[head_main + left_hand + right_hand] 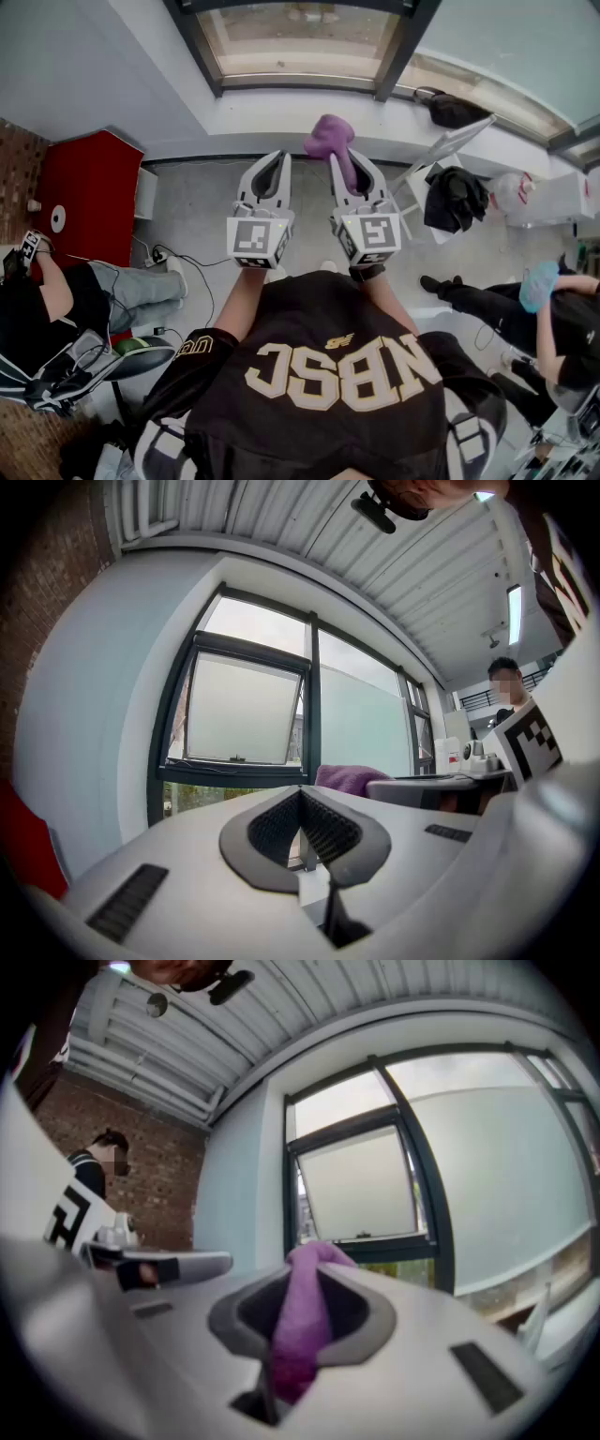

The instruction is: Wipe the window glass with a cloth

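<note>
Grey walls frame the window glass [300, 37] at the top of the head view, and below it I have both grippers raised side by side. The left gripper [277, 161] is closed on nothing. The right gripper [345, 161] pinches the purple cloth [330, 139], which bunches above its tips.

From the left gripper view, the jaws meet at their tips, empty, with the cloth [349, 778] just beyond.

From the right gripper view, the jaws clamp the cloth [302, 1321], and the window glass [361, 1190] lies ahead.

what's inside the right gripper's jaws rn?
A purple cloth, pinched between the closed jaws of the right gripper; its bunched top pokes out past the tips. The lower end runs down into the gripper body and is hidden there.
</note>
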